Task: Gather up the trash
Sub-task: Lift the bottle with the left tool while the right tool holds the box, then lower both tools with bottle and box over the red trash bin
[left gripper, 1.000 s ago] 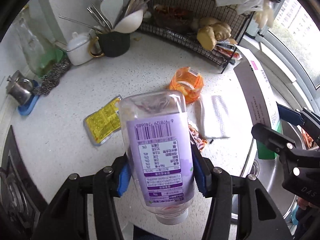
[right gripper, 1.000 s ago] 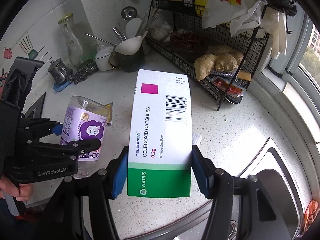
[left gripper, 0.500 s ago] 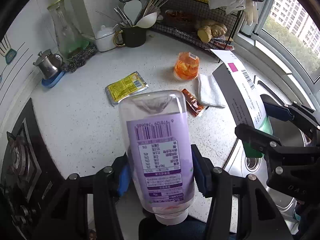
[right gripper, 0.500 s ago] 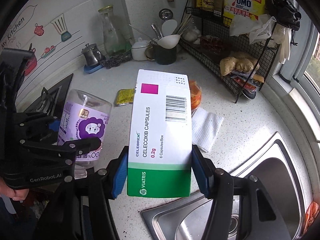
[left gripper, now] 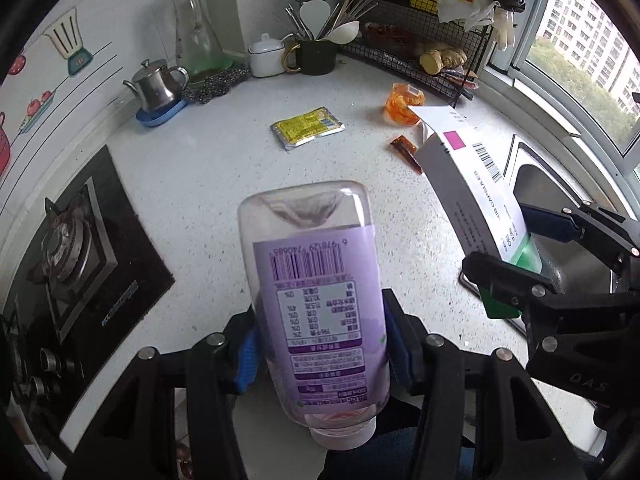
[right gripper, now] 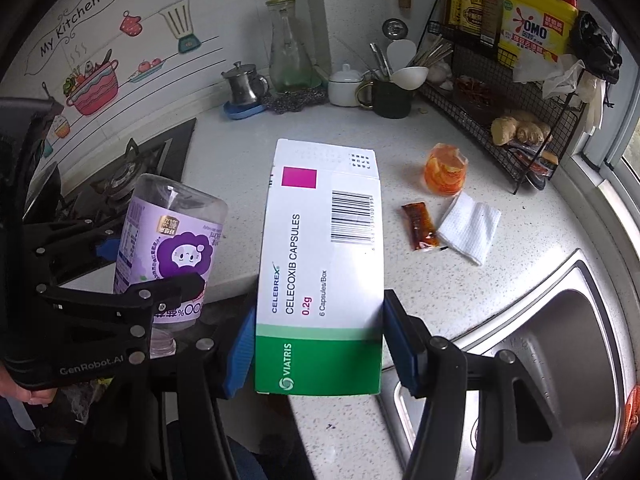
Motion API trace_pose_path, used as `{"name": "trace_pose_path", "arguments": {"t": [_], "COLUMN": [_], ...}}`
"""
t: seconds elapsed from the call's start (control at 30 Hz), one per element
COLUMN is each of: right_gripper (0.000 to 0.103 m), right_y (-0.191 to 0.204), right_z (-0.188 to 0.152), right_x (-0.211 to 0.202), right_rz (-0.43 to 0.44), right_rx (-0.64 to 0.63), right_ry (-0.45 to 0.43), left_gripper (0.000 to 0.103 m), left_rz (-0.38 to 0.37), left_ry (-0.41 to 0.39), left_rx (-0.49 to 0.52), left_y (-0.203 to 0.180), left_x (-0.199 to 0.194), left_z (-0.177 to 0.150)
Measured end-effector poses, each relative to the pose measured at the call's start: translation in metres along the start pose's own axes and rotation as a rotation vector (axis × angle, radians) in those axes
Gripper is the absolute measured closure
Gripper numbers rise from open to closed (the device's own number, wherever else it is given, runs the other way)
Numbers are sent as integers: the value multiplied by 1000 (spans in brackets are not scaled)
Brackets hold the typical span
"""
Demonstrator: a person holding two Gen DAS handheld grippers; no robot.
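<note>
Left wrist view: left gripper (left gripper: pixel 320 354) clamped on a clear plastic bottle (left gripper: pixel 316 300), blue pads tight on both sides, cap toward the camera, held up above the white speckled counter (left gripper: pixel 208 184). Purple label with a barcode and tiny print, too small to read. Nothing to see inside the bottle. Only here: a yellow packet (left gripper: pixel 307 127) lying flat on the counter, hidden behind the box in the other view.

Right wrist view: right gripper (right gripper: pixel 318 354) clamped on a white and green box (right gripper: pixel 320 264), pads pressed on its two long edges, held up over the counter edge beside the sink (right gripper: pixel 560 320). Easy to read: "CELEBREX", "CELECOXIB CAPSULES", "0.2g", "6 Capsules/Box", "VIATRIS". Only here: the bottle's front with a purple cartoon face, "GenRobot.AI" on the left gripper, "My Kitchen" on the wall, and a folded white cloth (right gripper: pixel 470 228).

Both views: orange crumpled cup (right gripper: pixel 445 170) and small red-brown sachet (right gripper: pixel 420 226) on the counter, near each other. Dark mug (right gripper: pixel 386 98) stuffed with spoons and chopsticks. Wire rack (right gripper: pixel 520 128) with ginger on its low shelf, and a yellow "OMO" jug (right gripper: pixel 534 12) up top. Glass carafe (right gripper: pixel 289 48), looking empty, next to a small metal pot (right gripper: pixel 244 84).
</note>
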State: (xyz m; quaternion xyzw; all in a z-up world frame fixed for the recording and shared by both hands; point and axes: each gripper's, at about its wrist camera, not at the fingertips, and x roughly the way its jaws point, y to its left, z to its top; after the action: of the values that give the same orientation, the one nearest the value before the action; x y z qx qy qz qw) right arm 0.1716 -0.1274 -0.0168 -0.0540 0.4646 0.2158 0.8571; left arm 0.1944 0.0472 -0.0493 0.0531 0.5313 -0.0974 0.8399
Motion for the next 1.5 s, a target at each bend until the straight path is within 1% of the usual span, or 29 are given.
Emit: {"name": "trace_pose_path", "arguments": {"t": [0.23, 0.33, 0.43, 0.6, 0.73, 0.8, 0.87, 0.97, 1.03, 1.1, 1.13, 1.2, 1.33, 1.4, 1.43, 1.5], "right_gripper": [47, 47, 47, 47, 47, 47, 47, 47, 47, 47, 47, 47, 47, 47, 47, 47], "right_y": [43, 57, 71, 87, 95, 97, 99, 95, 92, 90, 89, 82, 67, 59, 56, 49], "right_z": [-38, -60, -83, -116, -134, -144, -155, -169, -182, -198, -205, -219, -245, -255, -260, -270], "right_x": [-5, -5, 0, 12, 28, 39, 51, 79, 106, 132, 144, 169, 215, 235, 243, 262], "right_rz": [-2, -4, -5, 1, 13, 23, 31, 38, 41, 43, 50, 43, 32, 35, 32, 23], "right_rx": [-17, -22, -25, -21, -13, -11, -8, -1, -5, -11, -6, 6, 26, 37, 35, 35], "right_ry": [34, 62, 96, 148, 189, 210, 228, 245, 260, 273, 285, 298, 313, 305, 302, 306], "left_gripper": [52, 52, 52, 52, 52, 52, 52, 52, 52, 52, 52, 52, 52, 52, 52, 52], "left_rz": [-22, 6, -6, -17, -18, -5, -8, 1, 4, -9, -31, -46, -49, -53, -60, -77], "left_ry": [18, 19, 48, 96, 138, 160, 173, 194, 202, 233, 241, 253, 271, 259, 255, 274], "left_rx": [-27, -12, -18, -25, -36, -39, -40, -37, -41, -68, -89, -107, -100, -81, -63, -74], "left_y": [18, 19, 20, 23, 27, 29, 30, 34, 36, 39, 40, 41, 39, 37, 36, 38], "left_x": [-17, -18, -14, -3, 15, 29, 45, 81, 110, 143, 160, 185, 234, 257, 268, 293], "left_z": [-65, -93, -122, -160, -181, -192, -203, -220, -232, -245, -252, -262, -278, -285, -284, -287]}}
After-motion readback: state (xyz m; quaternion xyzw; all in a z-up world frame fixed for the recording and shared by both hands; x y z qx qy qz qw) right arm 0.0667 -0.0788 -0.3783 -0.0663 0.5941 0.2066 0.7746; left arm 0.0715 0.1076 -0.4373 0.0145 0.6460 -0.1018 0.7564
